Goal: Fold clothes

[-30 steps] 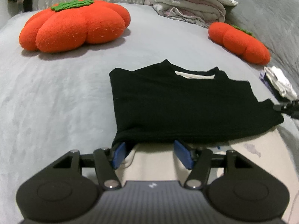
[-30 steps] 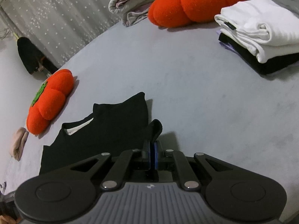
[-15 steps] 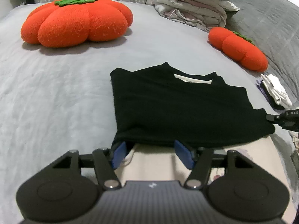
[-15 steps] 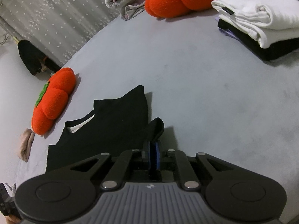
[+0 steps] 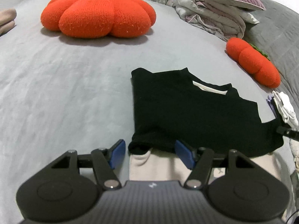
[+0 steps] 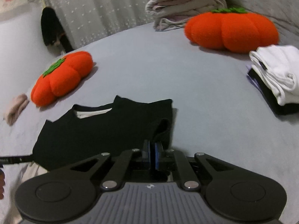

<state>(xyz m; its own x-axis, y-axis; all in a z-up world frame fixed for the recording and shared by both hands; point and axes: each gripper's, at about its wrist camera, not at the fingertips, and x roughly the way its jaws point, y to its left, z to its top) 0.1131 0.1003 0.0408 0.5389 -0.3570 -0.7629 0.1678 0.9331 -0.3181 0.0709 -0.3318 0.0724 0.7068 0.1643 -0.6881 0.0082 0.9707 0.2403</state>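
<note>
A black shirt (image 5: 186,115) lies folded flat on the grey bed (image 5: 65,97), its white neck label facing away from me. My left gripper (image 5: 151,155) stands open at the shirt's near left corner, which hangs between the blue pads without being pinched. My right gripper (image 6: 152,155) is shut on the shirt's (image 6: 104,130) near right corner, and a small fold of fabric rises above its pads. That right gripper (image 5: 286,132) also shows at the right edge of the left wrist view. A beige garment (image 5: 158,166) lies under the shirt's near edge.
A large orange pumpkin cushion (image 5: 99,15) sits at the back left and a smaller one (image 5: 252,63) at the right. Folded white and black clothes (image 6: 276,78) are stacked to the right. Bunched bedding with a purple pillow (image 5: 220,9) lies at the back.
My left gripper has shifted left, so its left pad has come out from under the shirt's corner. The right gripper has swung round while staying shut on its corner.
</note>
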